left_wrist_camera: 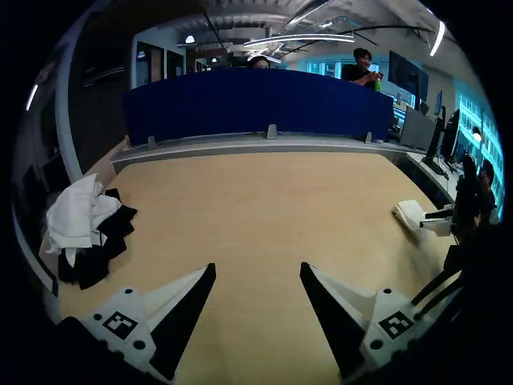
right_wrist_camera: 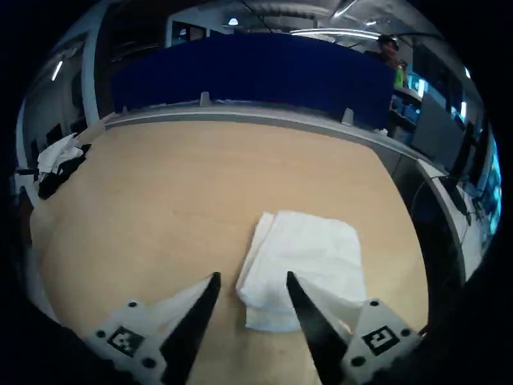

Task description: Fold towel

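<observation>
In the left gripper view, your left gripper [left_wrist_camera: 258, 266] hangs low over the bare wooden worktop [left_wrist_camera: 256, 205]. Its jaws stand wide apart, with nothing between them and nothing touching them. At the left edge of the worktop lies a loose pile of cloths [left_wrist_camera: 86, 228], white ones tumbled over black. Its outer side runs into the dim rim of the view and is hard to make out. Far to the right, the folded towel [left_wrist_camera: 408, 210] lies near the worktop's right edge. Your right gripper [left_wrist_camera: 431, 224] is just beside it, small and blurred, so you cannot tell from here how its jaws stand. A blue partition [left_wrist_camera: 256, 102] closes off the back of the worktop, and people show partly above it.

In the right gripper view, your right gripper [right_wrist_camera: 252, 276] sits directly over the near left corner of the folded towel [right_wrist_camera: 301, 256]. The jaws are open to a middling width and grip nothing. The towel's stacked left edge shows in the gap between them. One finger covers part of the towel's near side, and you cannot tell whether it rests on the cloth. The pile of cloths [right_wrist_camera: 56, 160] lies well apart, at the far left corner of the worktop [right_wrist_camera: 179, 186].
</observation>
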{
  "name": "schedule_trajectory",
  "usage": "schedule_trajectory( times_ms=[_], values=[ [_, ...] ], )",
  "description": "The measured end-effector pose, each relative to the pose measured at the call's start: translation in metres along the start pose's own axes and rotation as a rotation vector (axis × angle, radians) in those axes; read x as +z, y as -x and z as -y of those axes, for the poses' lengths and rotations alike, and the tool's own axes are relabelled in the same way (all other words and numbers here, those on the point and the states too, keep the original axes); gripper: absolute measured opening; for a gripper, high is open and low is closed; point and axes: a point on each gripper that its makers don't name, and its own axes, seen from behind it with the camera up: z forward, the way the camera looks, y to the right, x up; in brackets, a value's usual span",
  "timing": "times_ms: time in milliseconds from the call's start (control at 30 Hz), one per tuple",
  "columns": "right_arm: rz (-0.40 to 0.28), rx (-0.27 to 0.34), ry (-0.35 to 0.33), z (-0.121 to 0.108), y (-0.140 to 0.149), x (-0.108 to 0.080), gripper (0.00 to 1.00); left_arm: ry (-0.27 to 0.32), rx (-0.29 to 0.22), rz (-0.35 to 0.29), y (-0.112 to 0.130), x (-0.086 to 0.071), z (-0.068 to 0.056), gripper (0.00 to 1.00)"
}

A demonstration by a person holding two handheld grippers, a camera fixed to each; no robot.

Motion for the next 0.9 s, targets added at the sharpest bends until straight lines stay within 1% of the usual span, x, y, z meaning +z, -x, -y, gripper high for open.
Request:
schedule_trajectory(
  times_ms=[133,267,400,600,700,900],
  values=[
    [-0.023,0.022,0.036,-0.014,-0.004,-0.002,1.00,0.001,0.001,0.000,-0.001,0.000,0.000,0.98],
    [-0.033,0.038,0.078,-0.029,-0.006,-0.003,1.00,0.002,0.002,-0.001,-0.002,0.000,0.000,0.98],
    [-0.030,0.037,0.119,-0.043,-0.005,-0.002,1.00,0.001,0.002,-0.001,-0.003,0.001,0.000,0.98],
    [-0.019,0.039,0.132,-0.050,0.001,-0.001,1.00,0.001,0.003,-0.001,-0.004,0.001,0.000,0.98],
    [0.008,0.046,0.145,-0.054,0.015,0.003,1.00,0.000,0.004,0.000,-0.003,0.001,0.000,0.98],
    [0.064,0.072,0.143,-0.054,0.045,0.012,1.00,-0.001,0.006,0.005,0.000,0.001,0.000,0.98]
  ],
)
